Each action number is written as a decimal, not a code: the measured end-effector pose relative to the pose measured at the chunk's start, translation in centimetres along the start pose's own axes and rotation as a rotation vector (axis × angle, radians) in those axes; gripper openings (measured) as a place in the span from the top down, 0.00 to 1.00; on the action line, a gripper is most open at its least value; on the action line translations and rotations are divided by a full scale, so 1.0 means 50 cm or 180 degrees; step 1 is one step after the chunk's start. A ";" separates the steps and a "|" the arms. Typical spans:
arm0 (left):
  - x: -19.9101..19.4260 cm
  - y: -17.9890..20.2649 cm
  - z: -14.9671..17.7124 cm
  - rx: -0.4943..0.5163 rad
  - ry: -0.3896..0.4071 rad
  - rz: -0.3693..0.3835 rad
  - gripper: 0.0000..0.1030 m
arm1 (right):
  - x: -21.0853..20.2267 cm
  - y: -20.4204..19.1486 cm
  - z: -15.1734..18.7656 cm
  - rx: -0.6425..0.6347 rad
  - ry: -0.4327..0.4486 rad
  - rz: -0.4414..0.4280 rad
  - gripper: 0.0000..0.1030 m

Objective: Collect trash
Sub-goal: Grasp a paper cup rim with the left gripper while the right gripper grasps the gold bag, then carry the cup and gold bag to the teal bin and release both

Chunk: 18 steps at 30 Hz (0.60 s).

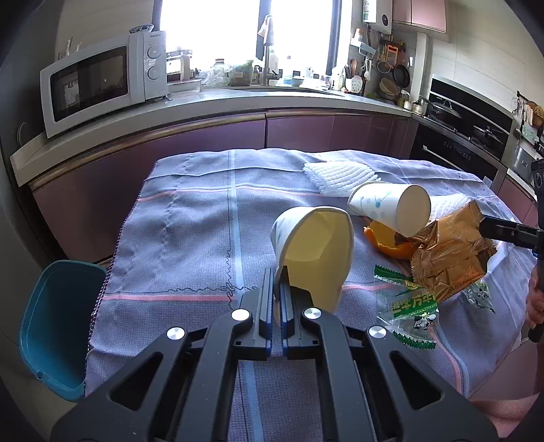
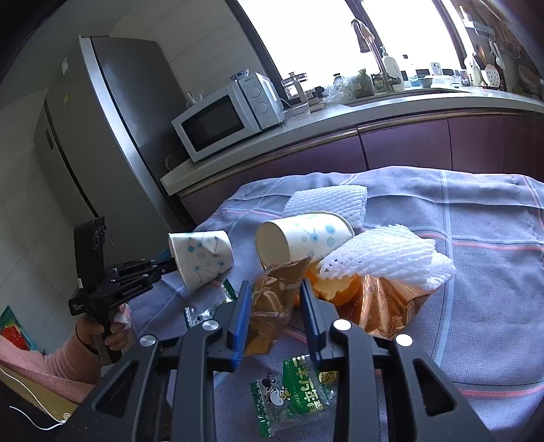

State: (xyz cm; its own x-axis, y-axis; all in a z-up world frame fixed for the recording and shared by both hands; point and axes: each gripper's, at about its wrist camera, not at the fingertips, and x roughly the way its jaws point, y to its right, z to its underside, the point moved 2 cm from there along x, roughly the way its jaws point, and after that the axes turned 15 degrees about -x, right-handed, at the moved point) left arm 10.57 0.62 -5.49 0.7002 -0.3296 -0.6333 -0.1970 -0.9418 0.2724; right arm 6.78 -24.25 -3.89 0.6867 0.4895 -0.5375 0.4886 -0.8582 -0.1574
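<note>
Left claw (image 1: 279, 289) clenched on my paper cup (image 1: 312, 251), right claw (image 2: 275, 306) spread around the gold wrapper (image 2: 272, 299); nearly all trash remains on the desk (image 1: 190, 231)

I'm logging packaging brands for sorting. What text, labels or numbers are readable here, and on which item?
"Galanz": microwave, above its dials.
Green-and-clear wrapper: large white Chinese characters and a cartoon cow; characters too distorted to quote.
Gold foil wrapper: repeated small print, blurred.
Left gripper body: white lettering, too small.
Water heater label: unreadable.
</note>
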 end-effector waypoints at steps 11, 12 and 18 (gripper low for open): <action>-0.044 -0.023 -0.001 -0.0055 0.0128 0.0010 0.96 | -0.021 -0.027 -0.018 -0.0053 0.0109 0.0071 0.97; -0.053 -0.026 -0.003 -0.0059 0.0151 0.0013 0.96 | -0.029 -0.032 -0.025 -0.0079 0.0148 0.0074 0.97; -0.118 -0.062 -0.013 -0.0125 0.0339 -0.0032 0.97 | -0.035 -0.086 -0.068 -0.0282 0.0286 -0.0062 0.97</action>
State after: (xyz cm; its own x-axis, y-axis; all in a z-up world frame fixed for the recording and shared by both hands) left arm 7.49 5.54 -2.14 0.7714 -0.3094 -0.5560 -0.1641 -0.9410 0.2960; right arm 5.30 -20.90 0.55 0.7202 0.5212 -0.4579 0.5451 -0.8334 -0.0912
